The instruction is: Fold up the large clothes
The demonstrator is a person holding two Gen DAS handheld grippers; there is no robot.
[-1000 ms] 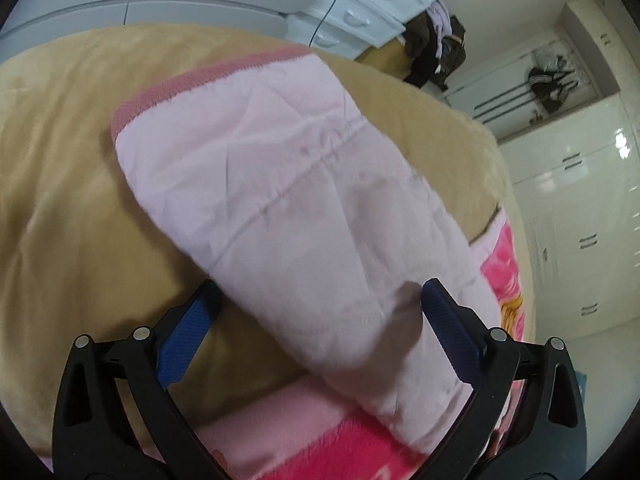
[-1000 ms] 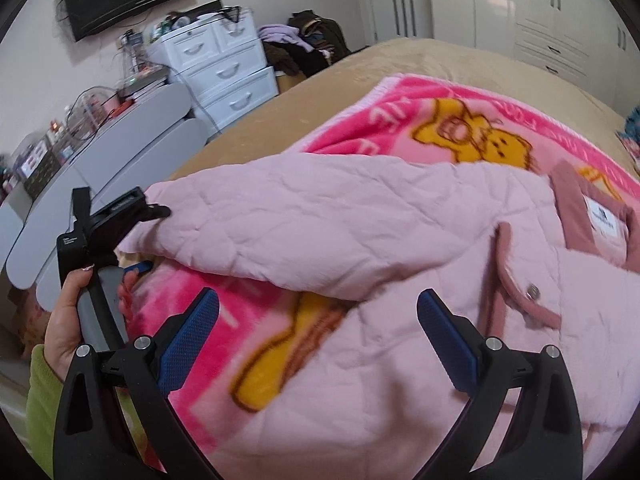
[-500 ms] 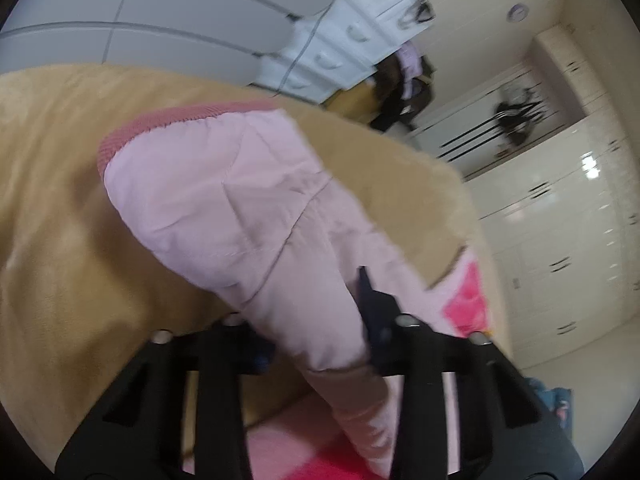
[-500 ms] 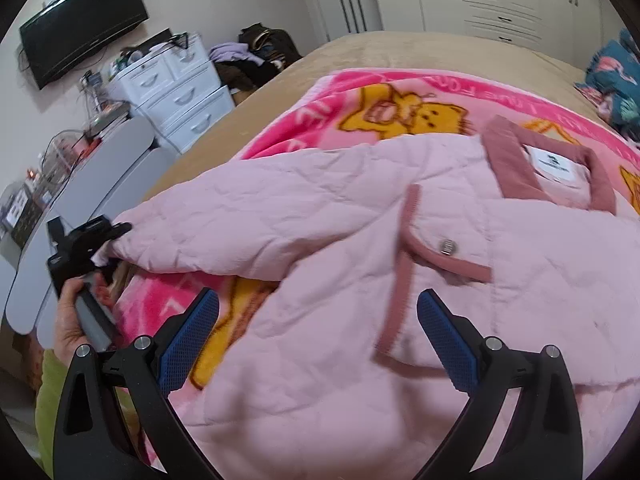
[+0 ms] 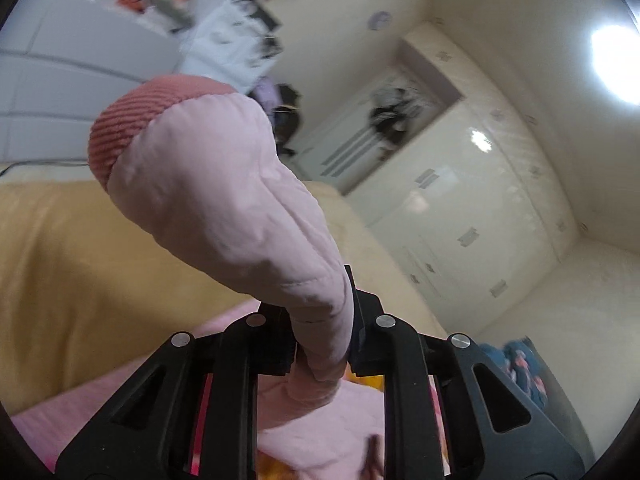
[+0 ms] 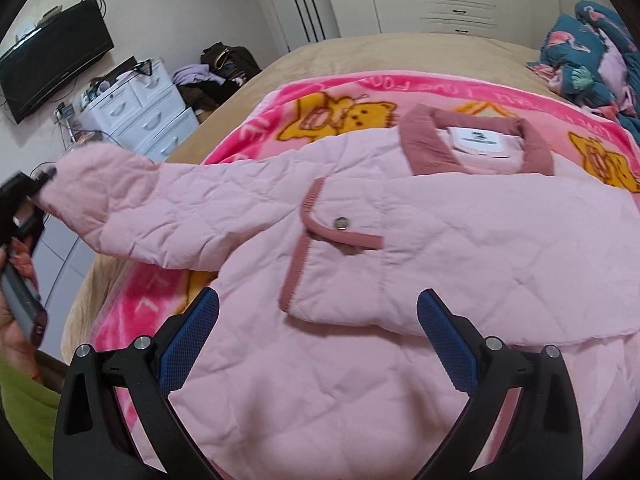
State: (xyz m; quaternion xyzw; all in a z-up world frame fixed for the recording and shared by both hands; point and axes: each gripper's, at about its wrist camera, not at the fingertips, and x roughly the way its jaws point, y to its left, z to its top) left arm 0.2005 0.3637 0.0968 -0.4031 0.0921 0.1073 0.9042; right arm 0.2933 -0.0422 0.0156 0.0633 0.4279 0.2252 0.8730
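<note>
At nine o'clock in the right wrist view, the left gripper (image 6: 38,196), held in a hand (image 6: 16,320) with a green sleeve (image 6: 24,412), has just closed its jaws and now clamps the sleeve (image 5: 224,200) of a pink quilted jacket (image 6: 400,248), raised off the tan bed (image 5: 80,260); its ribbed cuff (image 5: 120,136) points toward ten o'clock in the left wrist view. The jacket body lies spread at centre on a pink bear-print blanket (image 6: 256,120). At six o'clock the right gripper (image 6: 318,340) hovers over the jacket, its blue pads (image 6: 188,340) wide apart, gripping nothing. A floral quilt (image 6: 592,52) is bunched at two o'clock.
</note>
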